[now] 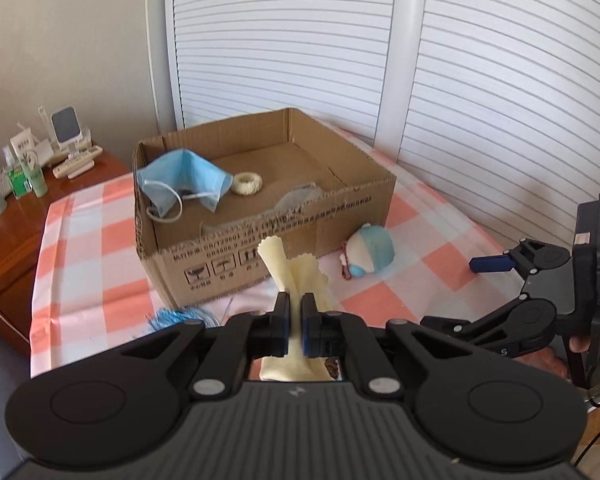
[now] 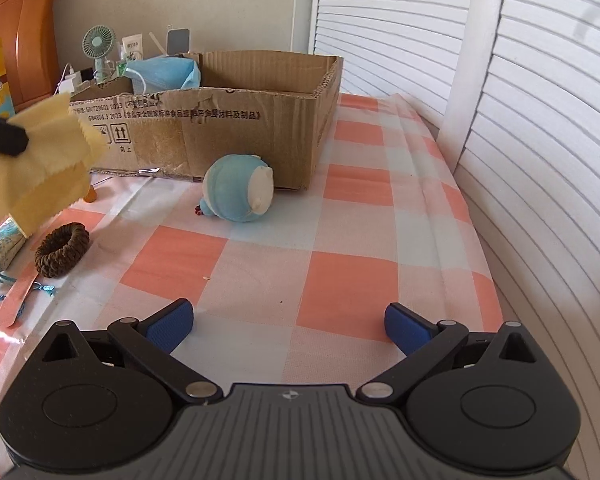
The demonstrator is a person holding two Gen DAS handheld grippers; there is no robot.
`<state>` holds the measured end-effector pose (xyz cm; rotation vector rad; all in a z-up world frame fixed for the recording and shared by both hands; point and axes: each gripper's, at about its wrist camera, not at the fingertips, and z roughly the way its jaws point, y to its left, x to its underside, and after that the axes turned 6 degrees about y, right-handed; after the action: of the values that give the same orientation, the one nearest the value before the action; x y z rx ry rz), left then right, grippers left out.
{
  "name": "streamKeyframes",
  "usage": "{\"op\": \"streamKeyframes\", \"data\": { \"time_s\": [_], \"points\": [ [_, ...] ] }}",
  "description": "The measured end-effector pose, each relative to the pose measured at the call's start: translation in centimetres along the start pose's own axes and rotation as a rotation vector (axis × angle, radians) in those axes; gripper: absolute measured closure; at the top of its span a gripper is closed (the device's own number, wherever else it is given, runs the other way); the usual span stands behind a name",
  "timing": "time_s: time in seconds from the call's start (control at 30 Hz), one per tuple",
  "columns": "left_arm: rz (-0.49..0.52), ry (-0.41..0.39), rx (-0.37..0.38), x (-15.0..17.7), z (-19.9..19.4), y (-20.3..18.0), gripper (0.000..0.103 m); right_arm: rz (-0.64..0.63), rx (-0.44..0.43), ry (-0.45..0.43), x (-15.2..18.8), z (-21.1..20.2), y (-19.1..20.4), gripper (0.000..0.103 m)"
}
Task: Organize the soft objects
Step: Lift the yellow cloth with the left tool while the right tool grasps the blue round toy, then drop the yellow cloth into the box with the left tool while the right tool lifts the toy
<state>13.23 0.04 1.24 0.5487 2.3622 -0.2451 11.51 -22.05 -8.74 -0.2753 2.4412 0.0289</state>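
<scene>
Cloth [image 1: 296, 276], pale yellow and bunched, is pinched between the shut left fingers [image 1: 281, 320], clear of the worktop [image 1: 100, 240], its loose end pointing toward the box [image 1: 340, 216] just ahead. The left hand is the nearer to the box. Right fingers [image 2: 172, 322] stand wide open, empty, over bare checked cover.

right tongs [image 2: 288, 326] open over checked cloth [image 2: 340, 280] | blue plush [image 2: 238, 192] beside box [image 2: 220, 128] | yellow cloth [image 2: 40, 168] held left
</scene>
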Motion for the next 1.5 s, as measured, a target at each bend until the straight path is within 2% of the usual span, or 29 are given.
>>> {"op": "streamKeyframes", "data": {
  "time_s": [0.13,0.27,0.5,0.6,0.67,0.87,1.03,1.3,1.5],
  "points": [
    [0.022,0.004,0.0,-0.5,0.2,-0.2,0.099,-0.024,-0.045,-0.028,-0.6,-0.3,0.5,0.0],
    [0.029,0.015,0.01,-0.5,0.9,-0.3,0.099,-0.057,-0.051,-0.05,-1.9,0.4,1.2,0.013],
    [0.038,0.037,0.031,-0.6,2.2,0.0,0.099,-0.061,-0.098,-0.062,-5.1,2.5,1.9,0.024],
    [0.049,0.046,0.036,-0.7,2.6,0.1,0.099,-0.059,-0.102,-0.06,-6.1,3.4,2.2,0.033],
    [0.057,0.051,0.038,-0.8,2.8,0.1,0.099,-0.057,-0.092,-0.052,-6.5,3.9,2.3,0.047],
    [0.09,0.05,0.033,-1.2,2.5,-0.1,0.099,-0.078,-0.064,-0.052,-6.5,3.0,2.8,0.051],
    [0.126,0.027,0.014,-2.5,1.1,-0.3,0.099,-0.11,-0.085,-0.072,-6.4,0.3,2.6,0.051],
    [0.18,-0.04,-0.037,-7.3,-1.1,-0.2,0.099,-0.117,-0.141,-0.144,-7.3,-4.4,1.9,0.051],
    [0.185,-0.056,-0.063,-11.9,0.9,0.5,0.099,-0.12,-0.144,-0.194,-8.1,-5.9,1.8,0.051]
  ]
}}
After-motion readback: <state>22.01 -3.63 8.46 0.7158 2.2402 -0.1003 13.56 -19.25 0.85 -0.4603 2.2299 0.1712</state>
